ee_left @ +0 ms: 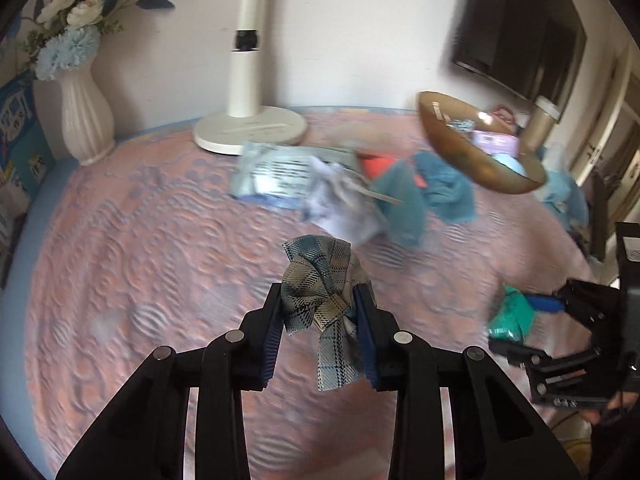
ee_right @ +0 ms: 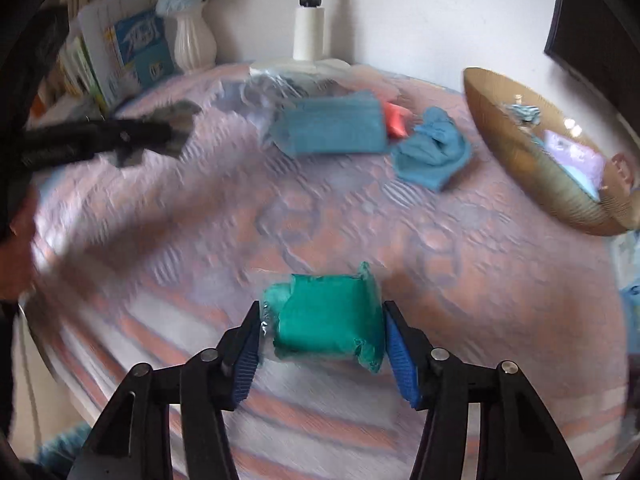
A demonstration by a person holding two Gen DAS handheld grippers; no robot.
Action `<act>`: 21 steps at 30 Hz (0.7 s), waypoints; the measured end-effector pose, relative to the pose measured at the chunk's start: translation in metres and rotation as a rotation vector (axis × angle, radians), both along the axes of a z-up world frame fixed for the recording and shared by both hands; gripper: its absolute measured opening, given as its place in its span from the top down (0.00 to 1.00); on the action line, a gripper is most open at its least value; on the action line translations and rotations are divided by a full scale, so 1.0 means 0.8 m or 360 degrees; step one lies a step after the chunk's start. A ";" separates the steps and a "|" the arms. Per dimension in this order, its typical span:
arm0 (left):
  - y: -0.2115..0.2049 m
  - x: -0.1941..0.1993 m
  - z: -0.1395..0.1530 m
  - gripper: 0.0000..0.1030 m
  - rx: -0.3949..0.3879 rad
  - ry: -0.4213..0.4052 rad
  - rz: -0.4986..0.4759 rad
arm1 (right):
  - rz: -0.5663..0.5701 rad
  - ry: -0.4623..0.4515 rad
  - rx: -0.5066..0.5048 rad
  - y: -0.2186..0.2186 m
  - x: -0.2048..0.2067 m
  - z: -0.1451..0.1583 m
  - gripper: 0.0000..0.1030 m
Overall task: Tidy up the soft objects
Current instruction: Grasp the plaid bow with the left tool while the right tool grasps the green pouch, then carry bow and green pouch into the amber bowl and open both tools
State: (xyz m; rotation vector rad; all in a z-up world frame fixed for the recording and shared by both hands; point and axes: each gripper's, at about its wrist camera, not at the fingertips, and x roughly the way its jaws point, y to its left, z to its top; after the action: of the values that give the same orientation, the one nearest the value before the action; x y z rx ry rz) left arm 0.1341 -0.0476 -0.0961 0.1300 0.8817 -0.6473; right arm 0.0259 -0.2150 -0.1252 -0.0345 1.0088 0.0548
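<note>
Your left gripper (ee_left: pixel 320 320) clamped on one plaid cloth (ee_left: pixel 320 280), held above pink bedspread (ee_left: pixel 140 240). Your right gripper (ee_right: pixel 320 344) squeezing one green wrapped pack (ee_right: pixel 326 316), also above bedspread. Count lying on bedspread: two blue cloths (ee_right: pixel 334 128) (ee_right: pixel 434 146), one orange item (ee_right: pixel 394 120) between them, one white crumpled cloth (ee_left: pixel 340 204), one plastic packet (ee_left: pixel 276 176). One wooden bowl (ee_right: pixel 516 148) at right, several small items inside, blurred. One vase (ee_left: pixel 86 120), one lamp base (ee_left: pixel 250 128) by wall.

two blue cloths (ee_right: pixel 332 126) (ee_right: pixel 434 148), one bowl (ee_right: pixel 516 152), one vase (ee_right: pixel 195 42)
</note>
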 end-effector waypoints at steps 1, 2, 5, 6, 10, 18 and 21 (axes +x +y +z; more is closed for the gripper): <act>-0.002 -0.006 0.000 0.70 -0.0001 -0.0006 -0.0014 | -0.0010 0.0006 -0.0032 -0.005 -0.007 -0.002 0.40; -0.004 -0.010 0.001 0.70 -0.0001 -0.0010 -0.0027 | -0.0065 0.0012 -0.0080 -0.015 -0.016 -0.001 0.39; -0.009 -0.014 -0.002 0.70 -0.0020 0.0023 -0.0058 | -0.0222 0.0019 0.0046 -0.051 -0.045 0.008 0.39; -0.010 -0.017 -0.001 0.70 -0.0031 0.0034 -0.0070 | -0.0267 0.0011 0.0134 -0.060 -0.055 0.012 0.39; -0.019 -0.024 -0.004 0.70 -0.0026 0.0037 -0.0105 | -0.0371 0.0040 0.0445 -0.075 -0.078 0.010 0.39; -0.025 -0.030 -0.002 0.70 -0.0044 0.0071 -0.0140 | -0.0548 0.0098 0.0629 -0.071 -0.030 -0.003 0.39; -0.031 -0.029 -0.003 0.70 -0.0023 0.0076 -0.0143 | -0.0595 0.0090 0.0679 -0.074 -0.011 -0.005 0.37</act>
State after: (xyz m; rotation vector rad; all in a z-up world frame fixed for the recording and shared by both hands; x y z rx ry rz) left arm 0.1111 -0.0723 -0.0988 0.1425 0.9208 -0.7427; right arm 0.0174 -0.2740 -0.1289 0.5463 1.0290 -0.0720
